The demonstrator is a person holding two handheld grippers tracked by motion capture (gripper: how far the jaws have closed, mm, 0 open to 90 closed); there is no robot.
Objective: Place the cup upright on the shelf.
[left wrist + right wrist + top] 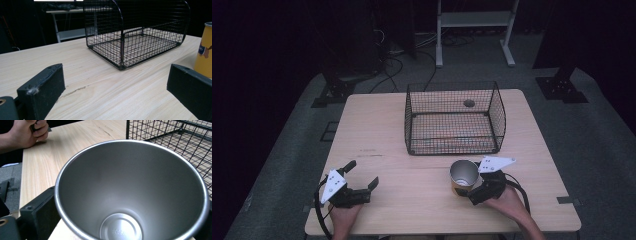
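A metal cup [463,173] with a yellow outside and a bare steel inside stands upright near the table's front, right of centre. My right gripper [465,187] is shut on the cup; in the right gripper view its steel bowl [130,182] sits between the jaws, and the left jaw presses against its wall. My left gripper [362,174] rests at the front left of the table, open and with nothing in it. In the left gripper view its wide-apart jaws frame bare wood, and the yellow cup [205,50] stands at the far right edge.
A black wire basket [454,86] stands just behind the cup on the light wooden table [377,130], its floor bare; it also rises ahead in the left gripper view [105,37]. A white shelf frame [474,20] stands on the floor beyond the table.
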